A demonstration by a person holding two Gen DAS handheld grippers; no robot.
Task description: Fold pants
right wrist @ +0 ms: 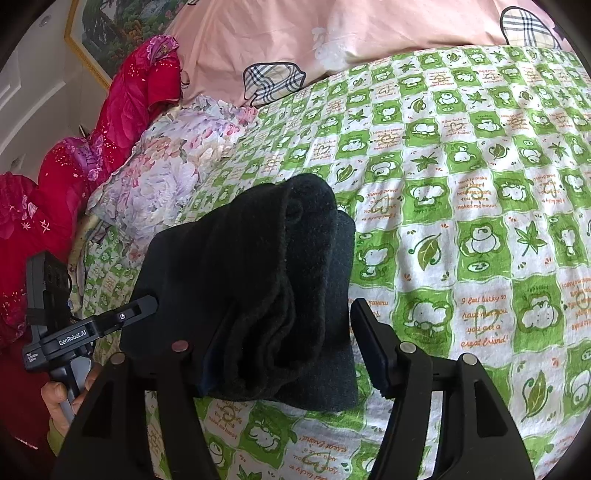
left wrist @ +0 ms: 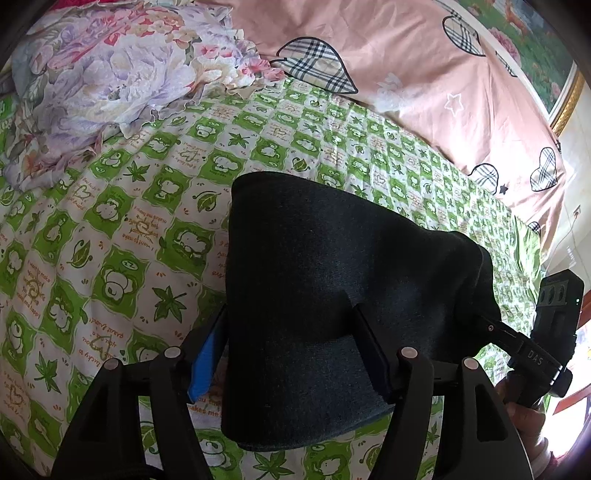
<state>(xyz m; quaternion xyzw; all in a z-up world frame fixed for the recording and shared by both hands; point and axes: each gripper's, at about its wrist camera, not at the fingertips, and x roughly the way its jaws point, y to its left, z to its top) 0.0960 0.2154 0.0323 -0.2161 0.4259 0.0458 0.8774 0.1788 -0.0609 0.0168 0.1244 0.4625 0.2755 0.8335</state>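
At the bottom of each wrist view a black two-finger claw points down at a bed, and between the fingers of each lies part of the dark folded pants [left wrist: 332, 280]. The left gripper [left wrist: 291, 354] stands spread: its blue-padded finger [left wrist: 203, 363] on the left is clear of the cloth, while the right finger overlaps the fabric, and whether it presses there cannot be told. The right gripper [right wrist: 284, 350] is likewise spread, its right finger [right wrist: 373, 350] apart from the pants' edge with sheet showing between, its left finger hidden behind the cloth. The pants [right wrist: 251, 280] rest in the lower middle of both frames as a thick, near-black bundle; in the right view the stacked layers show rounded, fuzzy folded edges, and in the left view the top is a smooth, dark knit face. Beneath them spreads a green and white checked sheet [left wrist: 110, 229] printed with cartoon animals, leaves and orange writing. A floral quilt [left wrist: 110, 74] is heaped at the upper left, a pink cover with plaid hearts [left wrist: 406, 66] runs along the top, red bedding [right wrist: 92, 147] lies at the left of the right view, and a gold-framed picture [right wrist: 110, 26] hangs on the wall.
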